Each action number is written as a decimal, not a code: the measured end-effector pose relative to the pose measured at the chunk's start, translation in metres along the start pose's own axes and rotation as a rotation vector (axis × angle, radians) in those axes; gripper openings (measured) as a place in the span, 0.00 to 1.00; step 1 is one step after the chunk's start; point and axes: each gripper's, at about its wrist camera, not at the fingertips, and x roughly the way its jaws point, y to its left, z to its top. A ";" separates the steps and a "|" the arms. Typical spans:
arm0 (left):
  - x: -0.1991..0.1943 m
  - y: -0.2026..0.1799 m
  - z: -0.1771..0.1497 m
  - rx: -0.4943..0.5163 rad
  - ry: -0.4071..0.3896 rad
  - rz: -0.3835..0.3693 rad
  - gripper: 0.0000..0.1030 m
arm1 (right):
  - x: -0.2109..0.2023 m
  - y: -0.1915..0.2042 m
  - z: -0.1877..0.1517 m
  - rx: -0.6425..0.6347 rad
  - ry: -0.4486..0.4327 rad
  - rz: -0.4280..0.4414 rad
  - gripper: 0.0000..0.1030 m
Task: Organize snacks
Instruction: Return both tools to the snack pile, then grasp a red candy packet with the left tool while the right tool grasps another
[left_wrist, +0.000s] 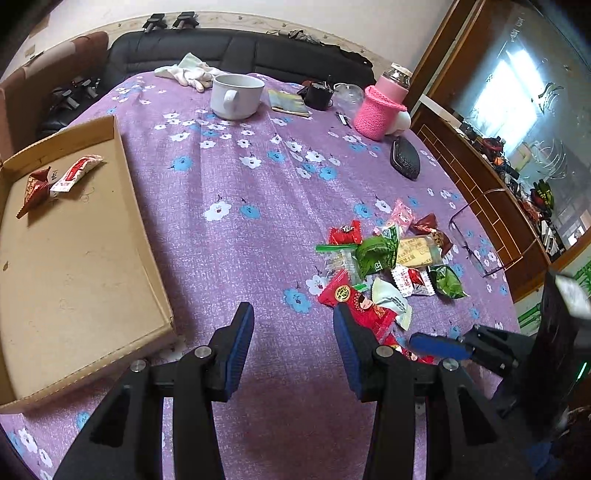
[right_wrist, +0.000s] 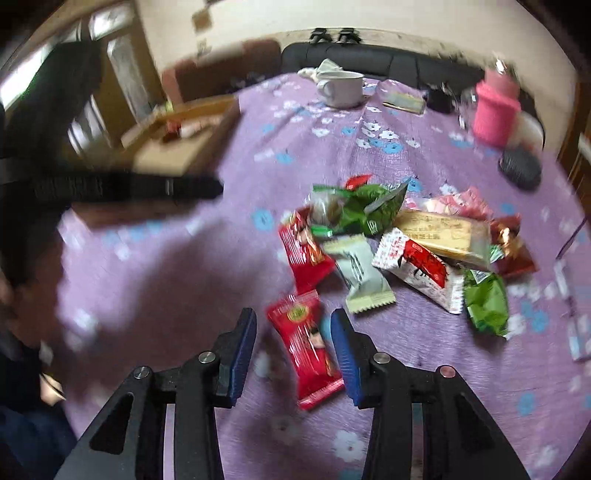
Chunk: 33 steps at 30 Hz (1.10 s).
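The snack pile (left_wrist: 391, 258) lies on the purple flowered tablecloth (left_wrist: 240, 240) at the right of centre in the left wrist view and fills the middle right of the right wrist view; it holds green packets, a pale yellow bar, red and white wrappers and a light green and white sachet (right_wrist: 364, 275), all touching or overlapping. At the pile's near edge a red packet with a cartoon face (right_wrist: 312, 350) lies in the lower centre of the right wrist view, between the blue pads of the right gripper (right_wrist: 293, 332); the jaws stand apart and the pads do not press on it. In the left wrist view that same gripper enters from the lower right edge. The left gripper (left_wrist: 293, 323) sits at the bottom centre of its own view, jaws apart with only bare cloth between them, its right pad just beside the red packet.

At the left of the left wrist view a flat cardboard box (left_wrist: 144, 236) rests on the cloth; 2 wrapped snacks lie near its far end, 1 dark red (left_wrist: 35, 186) and 1 red and white (left_wrist: 75, 173), touching each other. At the top centre stands a white mug (left_wrist: 236, 96) with white gloves (left_wrist: 190, 72) behind it; to the upper right stands a bottle in a pink knitted sleeve (left_wrist: 380, 110), and below it lies a dark oval case (left_wrist: 405, 158). The right wrist view is blurred.
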 end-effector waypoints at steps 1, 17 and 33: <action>0.000 -0.001 0.000 -0.001 0.001 0.001 0.42 | 0.002 0.003 -0.003 -0.020 0.010 -0.013 0.38; 0.002 0.002 -0.002 -0.024 0.012 0.004 0.42 | 0.018 -0.021 0.022 0.194 -0.013 0.195 0.18; 0.044 -0.023 -0.006 -0.107 0.107 0.052 0.46 | 0.006 -0.073 0.005 0.415 -0.096 0.215 0.18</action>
